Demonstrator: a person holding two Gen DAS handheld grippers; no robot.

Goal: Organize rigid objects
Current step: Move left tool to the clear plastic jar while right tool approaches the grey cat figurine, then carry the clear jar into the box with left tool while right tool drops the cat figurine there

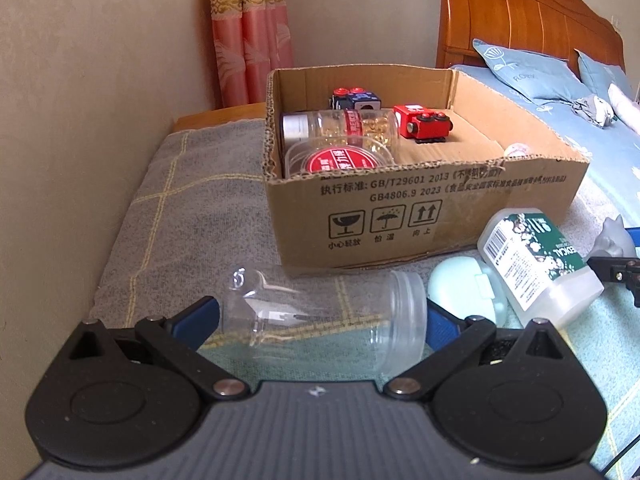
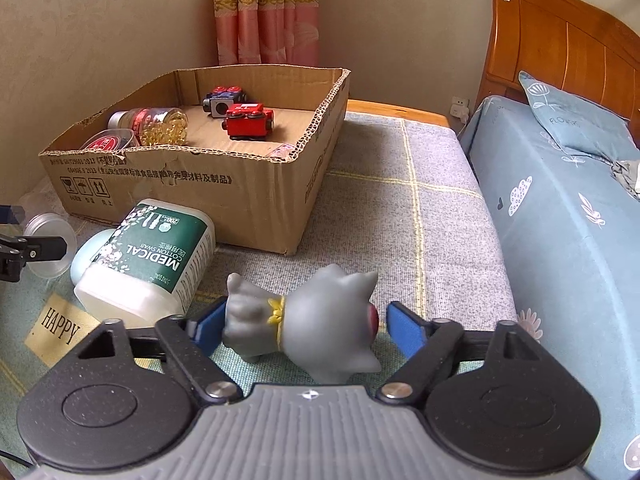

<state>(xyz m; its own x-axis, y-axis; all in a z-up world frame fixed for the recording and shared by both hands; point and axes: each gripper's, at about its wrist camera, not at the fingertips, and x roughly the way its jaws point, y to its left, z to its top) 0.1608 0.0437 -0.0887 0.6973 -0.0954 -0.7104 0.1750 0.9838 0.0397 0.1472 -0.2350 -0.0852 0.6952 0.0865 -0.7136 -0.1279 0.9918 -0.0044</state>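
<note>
Both grippers are straddling loose items that are lying outside the cardboard box (image 1: 420, 216), probably to lift them in. Left gripper (image 1: 322, 316) is standing wide around the empty clear jar (image 1: 328, 314), which is lying sideways on the blanket (image 1: 172, 208); its pads look just apart from it. Right gripper (image 2: 306, 324) is bracketing the grey toy figure (image 2: 312, 320), with a gap showing on one side. Inside the box are lying a capsule bottle (image 1: 344, 128), a red-lidded tub (image 1: 340, 160) and two toy blocks. A cotton swab box (image 2: 152, 256) is leaning on a pale green case beside it.

clear plastic jar (image 1: 320, 316), corrugated cardbd box (image 1: 400, 216)
</note>
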